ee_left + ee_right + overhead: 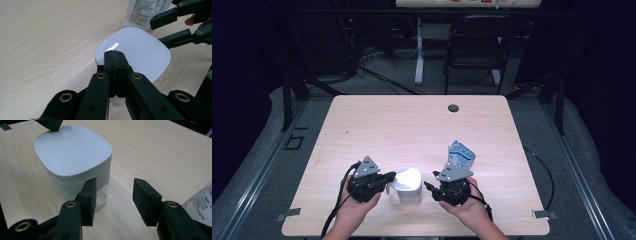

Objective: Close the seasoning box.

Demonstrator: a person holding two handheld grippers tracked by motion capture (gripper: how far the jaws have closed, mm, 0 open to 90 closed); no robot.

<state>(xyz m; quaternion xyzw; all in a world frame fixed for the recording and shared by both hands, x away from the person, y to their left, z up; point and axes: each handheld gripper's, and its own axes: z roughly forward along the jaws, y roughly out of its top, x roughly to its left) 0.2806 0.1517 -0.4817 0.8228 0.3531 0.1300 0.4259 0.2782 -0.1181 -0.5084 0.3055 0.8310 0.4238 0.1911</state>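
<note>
The left claw is fully closed, holding nothing, its tips over the white lid of the jar. The right claw stands half open and empty, the jar at its 10 o'clock. A pouch stands on the table at the jar's 2 o'clock.

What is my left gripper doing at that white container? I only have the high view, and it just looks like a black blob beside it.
Observer: The left gripper is shut, with nothing between its tips, which lie over the edge of the container's lid.
Operator: And the right one?
Observer: The right gripper is open and empty, beside the white container.
Operator: Anything inside the container?
Observer: Its lower part looks clear; I can't make out any contents.
</note>
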